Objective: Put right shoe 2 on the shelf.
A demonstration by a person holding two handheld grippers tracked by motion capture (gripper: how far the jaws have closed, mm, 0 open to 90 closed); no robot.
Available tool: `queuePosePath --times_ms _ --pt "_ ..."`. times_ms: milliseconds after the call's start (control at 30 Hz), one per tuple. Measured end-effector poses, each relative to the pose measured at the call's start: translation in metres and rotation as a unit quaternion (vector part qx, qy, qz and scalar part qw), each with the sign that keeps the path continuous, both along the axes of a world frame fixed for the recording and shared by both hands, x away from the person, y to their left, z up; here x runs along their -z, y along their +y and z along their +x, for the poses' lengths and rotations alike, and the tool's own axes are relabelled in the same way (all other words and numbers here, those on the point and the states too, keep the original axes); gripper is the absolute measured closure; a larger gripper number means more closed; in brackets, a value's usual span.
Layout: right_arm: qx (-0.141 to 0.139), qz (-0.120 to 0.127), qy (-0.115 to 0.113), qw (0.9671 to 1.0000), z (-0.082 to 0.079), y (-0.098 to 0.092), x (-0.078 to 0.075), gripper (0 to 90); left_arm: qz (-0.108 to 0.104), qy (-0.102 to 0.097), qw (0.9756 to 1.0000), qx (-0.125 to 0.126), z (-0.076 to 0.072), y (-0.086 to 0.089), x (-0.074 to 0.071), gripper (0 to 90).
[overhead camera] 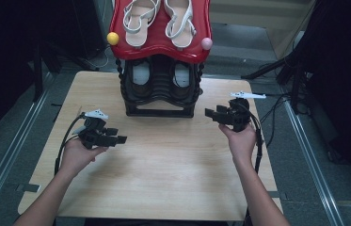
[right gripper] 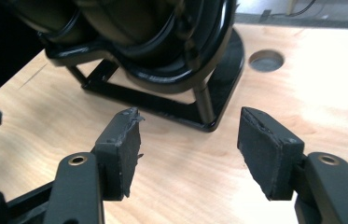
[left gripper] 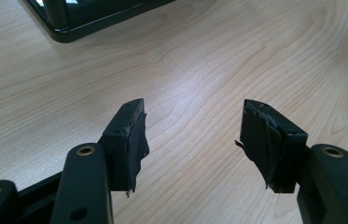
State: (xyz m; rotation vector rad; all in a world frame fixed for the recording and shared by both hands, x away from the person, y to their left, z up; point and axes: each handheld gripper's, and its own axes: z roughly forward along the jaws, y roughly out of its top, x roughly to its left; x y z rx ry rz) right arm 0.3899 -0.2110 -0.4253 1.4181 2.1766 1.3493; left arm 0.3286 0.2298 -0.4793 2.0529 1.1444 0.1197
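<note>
Both my grippers hover over the table, facing the shoe rack.

My left gripper (overhead camera: 119, 139) has its jaws apart, holding nothing, above bare table (overhead camera: 163, 179). My right gripper (overhead camera: 209, 113) is likewise spread and empty, near the shoe rack (overhead camera: 160, 110) base. White sandals (overhead camera: 159, 19) lie on the rack's red top shelf (overhead camera: 161, 47); dark shoes (overhead camera: 140, 82) sit below.

Sandals (overhead camera: 156, 21) and red top shelf (overhead camera: 159, 44) cropped by upper edge

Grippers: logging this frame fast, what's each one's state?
Left gripper: open, holding nothing.
Right gripper: open, holding nothing.
</note>
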Motion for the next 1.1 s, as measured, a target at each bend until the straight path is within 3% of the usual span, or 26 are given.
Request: queuePosePath --times_ms 233,400,767,1100 --pt "-0.01 0.009 0.012 0.9998 -0.006 0.004 0.015 40.3 0.0 -0.003 1.0 0.0 0.0 -0.001 0.0 41.1" --pt "-0.013 -0.008 0.008 0.9999 -0.012 0.008 0.024 40.3 0.0 -0.003 1.0 -0.001 0.0 -0.001 0.0 41.1" --pt "-0.014 -0.007 0.01 0.9998 -0.021 0.009 0.04 40.8 0.003 -0.002 1.0 0.004 0.0 -0.002 0.001 41.1" --pt "-0.022 -0.024 0.005 0.9995 -0.024 0.011 0.045 39.0 -0.02 0.002 0.9998 0.006 0.002 -0.001 0.002 37.9"
